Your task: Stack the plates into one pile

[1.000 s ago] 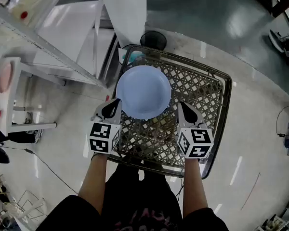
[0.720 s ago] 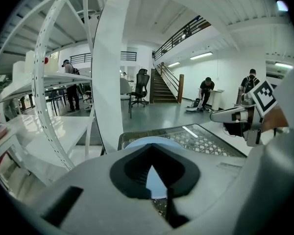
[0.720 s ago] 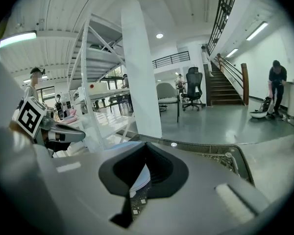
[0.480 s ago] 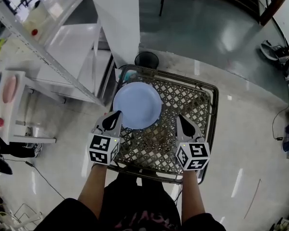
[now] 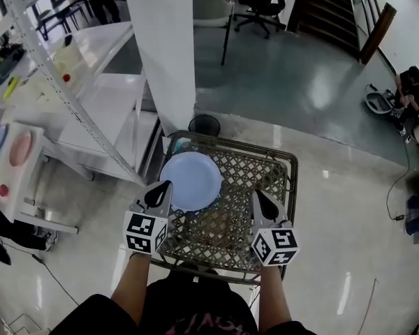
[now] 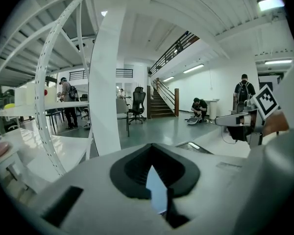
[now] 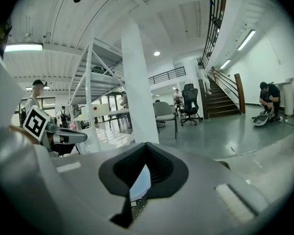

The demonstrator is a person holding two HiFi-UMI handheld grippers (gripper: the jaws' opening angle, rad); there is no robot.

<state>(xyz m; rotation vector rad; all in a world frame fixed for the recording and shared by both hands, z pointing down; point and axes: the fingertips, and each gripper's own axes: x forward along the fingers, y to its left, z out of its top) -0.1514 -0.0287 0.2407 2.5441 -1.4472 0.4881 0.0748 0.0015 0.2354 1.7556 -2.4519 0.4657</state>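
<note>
A single light blue plate (image 5: 190,180) lies on the far left part of a brown lattice-top table (image 5: 255,180). In the head view my left gripper (image 5: 163,185) is shut, its tip at the plate's left near rim. My right gripper (image 5: 257,193) is shut too and hovers over the lattice, a short way right of the plate. Neither holds anything. A sliver of the plate (image 6: 156,192) shows past the jaws in the left gripper view, and again as a pale sliver (image 7: 139,184) in the right gripper view.
A white pillar (image 5: 164,47) rises just behind the table, with a dark round bin (image 5: 204,125) at its foot. At the left stand a metal rack (image 5: 63,96) and a white shelf with a pink plate (image 5: 19,147) and a blue one (image 5: 0,137). People and office chairs are far off.
The head view has drawn back and tipped up, so table and plate look smaller and more of the room shows. Both grippers keep their places beside the plate.
</note>
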